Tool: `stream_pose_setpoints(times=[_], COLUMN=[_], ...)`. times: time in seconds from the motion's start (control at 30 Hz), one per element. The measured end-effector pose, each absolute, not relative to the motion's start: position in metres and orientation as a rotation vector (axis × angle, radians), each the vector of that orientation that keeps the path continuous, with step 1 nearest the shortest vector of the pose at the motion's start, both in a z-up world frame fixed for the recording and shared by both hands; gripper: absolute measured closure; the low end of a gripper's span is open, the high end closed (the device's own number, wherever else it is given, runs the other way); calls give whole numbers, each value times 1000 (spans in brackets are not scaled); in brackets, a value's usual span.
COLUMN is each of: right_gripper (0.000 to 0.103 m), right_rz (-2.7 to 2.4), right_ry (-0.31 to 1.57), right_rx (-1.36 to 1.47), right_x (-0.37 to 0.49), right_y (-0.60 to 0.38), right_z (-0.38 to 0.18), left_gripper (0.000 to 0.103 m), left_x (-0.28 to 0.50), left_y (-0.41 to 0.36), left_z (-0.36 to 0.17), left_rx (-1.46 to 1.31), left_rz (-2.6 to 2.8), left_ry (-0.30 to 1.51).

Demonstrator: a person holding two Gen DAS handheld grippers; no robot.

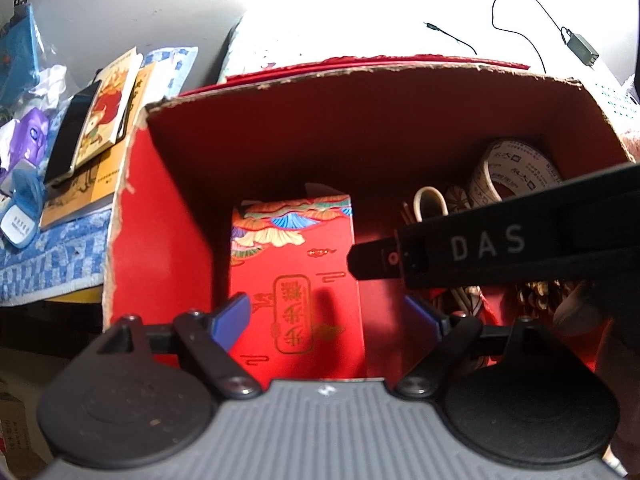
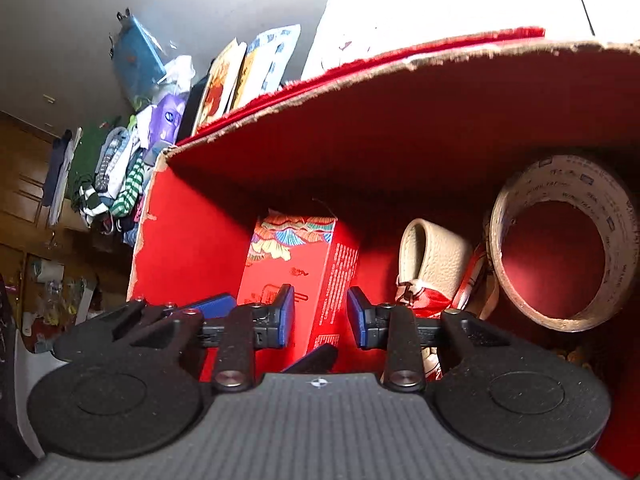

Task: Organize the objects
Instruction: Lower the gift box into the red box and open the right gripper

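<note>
A large red cardboard box (image 1: 160, 240) with torn rims fills both views. Inside it a red decorated carton (image 1: 296, 280) stands upright at the left. A printed tape roll (image 2: 560, 240), a beige leather piece (image 2: 432, 256) and a red patterned cloth (image 2: 424, 300) lie at the right. My left gripper (image 1: 328, 316) hangs open over the carton, with its blue fingers (image 1: 232, 316) spread wide on either side. My right gripper (image 2: 320, 316) is open, its pads apart just before the carton's (image 2: 304, 276) corner. In the left wrist view it appears as a black arm (image 1: 480, 248) whose tip is at the carton's right edge.
Left of the box, books (image 1: 108, 112), a dark phone (image 1: 72, 132) and a purple packet (image 1: 32, 136) lie on a blue patterned cloth (image 1: 52, 260). A black cable with an adapter (image 1: 580, 46) lies on the white surface behind. A heap of clothes (image 2: 116, 176) sits at the far left.
</note>
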State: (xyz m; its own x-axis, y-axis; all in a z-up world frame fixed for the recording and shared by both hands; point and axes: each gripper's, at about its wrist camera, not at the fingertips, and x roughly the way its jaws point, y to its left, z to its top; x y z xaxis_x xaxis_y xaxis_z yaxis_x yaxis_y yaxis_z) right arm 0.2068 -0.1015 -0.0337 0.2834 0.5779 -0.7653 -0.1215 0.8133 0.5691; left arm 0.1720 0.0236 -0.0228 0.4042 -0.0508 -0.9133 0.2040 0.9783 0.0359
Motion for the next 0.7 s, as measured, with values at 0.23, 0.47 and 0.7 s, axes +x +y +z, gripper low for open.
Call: stream_pose_setpoints(times=[0.23,0.47,0.7], right_gripper=[70,70,70], right_rz=[458,423,357], right_ry=[1166,1115,1007], right_rx=[462,438,332], right_x=[206,200,180], right_y=[-108,-109,-108], right_z=[-31,-24,-5], left_gripper=[18,19,19], left_x=[168,161,151], left_y=[22,24,31], left_z=[-19,-6,6], left_rx=[168,182,169], left_rz=[-157,-130,-102], left_ry=[1120,1078,1046])
